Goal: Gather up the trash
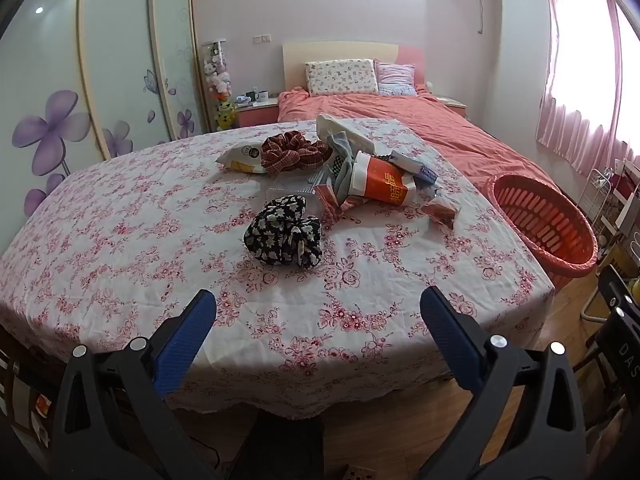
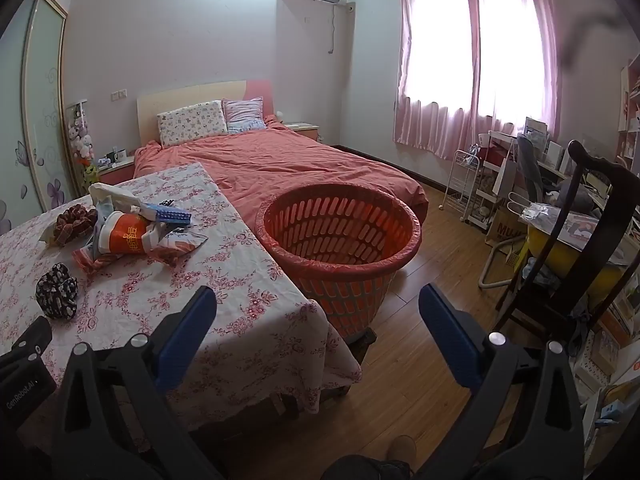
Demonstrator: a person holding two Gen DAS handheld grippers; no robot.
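Both blue-padded tools sit nearest: the left hand-held gripper (image 1: 318, 310) and right hand-held gripper (image 2: 318, 308) gape wide, holding nothing. Beyond them, the table (image 1: 120, 240) under a pink floral cloth carries the trash at its far right part. Only the right view shows the whole round orange slatted plastic basket (image 2: 340, 236), standing on the floor just right of the table; the left view catches just part of it. An orange-and-white paper cup (image 1: 382, 184) lies tipped, long axis left-right, mouth pointing left. Nearer lies a black-and-white floral scrunchie (image 1: 284, 236).
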